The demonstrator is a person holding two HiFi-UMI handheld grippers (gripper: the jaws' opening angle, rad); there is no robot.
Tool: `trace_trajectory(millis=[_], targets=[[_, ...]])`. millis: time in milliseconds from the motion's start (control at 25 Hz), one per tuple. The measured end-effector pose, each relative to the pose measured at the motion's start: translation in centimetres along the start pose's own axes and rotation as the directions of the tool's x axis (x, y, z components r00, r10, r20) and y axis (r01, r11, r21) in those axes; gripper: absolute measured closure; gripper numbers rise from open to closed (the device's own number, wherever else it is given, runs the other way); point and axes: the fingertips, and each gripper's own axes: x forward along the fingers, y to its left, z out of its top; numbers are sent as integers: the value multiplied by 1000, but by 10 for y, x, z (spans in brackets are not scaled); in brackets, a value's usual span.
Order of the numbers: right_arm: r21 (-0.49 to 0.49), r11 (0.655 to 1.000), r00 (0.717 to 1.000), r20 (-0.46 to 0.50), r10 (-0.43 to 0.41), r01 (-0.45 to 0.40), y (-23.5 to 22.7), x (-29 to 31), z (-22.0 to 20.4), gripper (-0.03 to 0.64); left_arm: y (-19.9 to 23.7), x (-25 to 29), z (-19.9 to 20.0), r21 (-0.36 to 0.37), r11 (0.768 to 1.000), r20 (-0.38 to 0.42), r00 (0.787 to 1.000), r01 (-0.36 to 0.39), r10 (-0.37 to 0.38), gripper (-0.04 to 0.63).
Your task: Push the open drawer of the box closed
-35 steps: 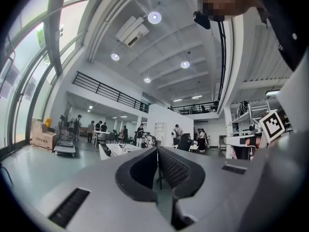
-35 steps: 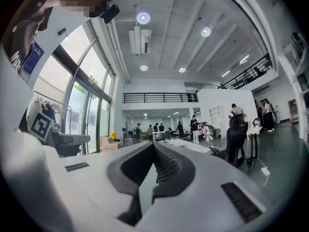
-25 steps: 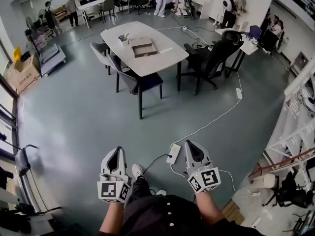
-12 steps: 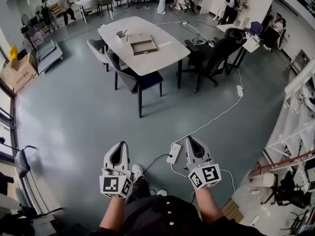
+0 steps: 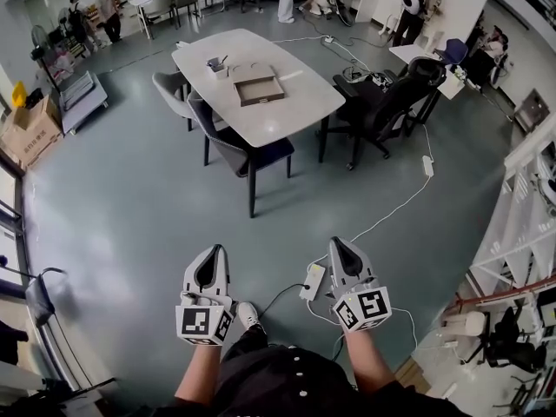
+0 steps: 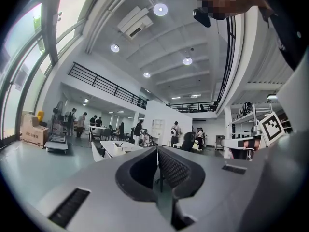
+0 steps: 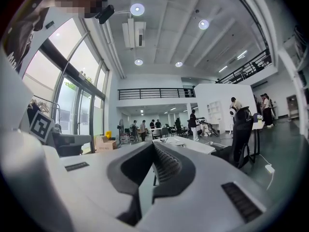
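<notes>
We stand on a grey floor with both tools held low in front of us. The left gripper has its jaws pressed together with nothing between them. The right gripper is likewise closed and empty. The box, shallow and brown with its drawer open, lies on a white table well ahead of both jaw tips, roughly in line with the gap between the tools. A dark chair stands on the tools' side of that table. The box looks stiff and light, so we judge it could slide on the smooth tabletop. We would press closed jaws against the middle of the drawer front while the other tool braces the box's opposite side. From here we cannot tell which end is the front.
</notes>
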Motion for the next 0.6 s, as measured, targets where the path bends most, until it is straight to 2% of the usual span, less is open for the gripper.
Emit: trace_trajectory(millis=[600], targets=[[-10,999,999,33,-37,37,23,105,17,620,86,67,27,3,1000,17,999,30,-30,580]])
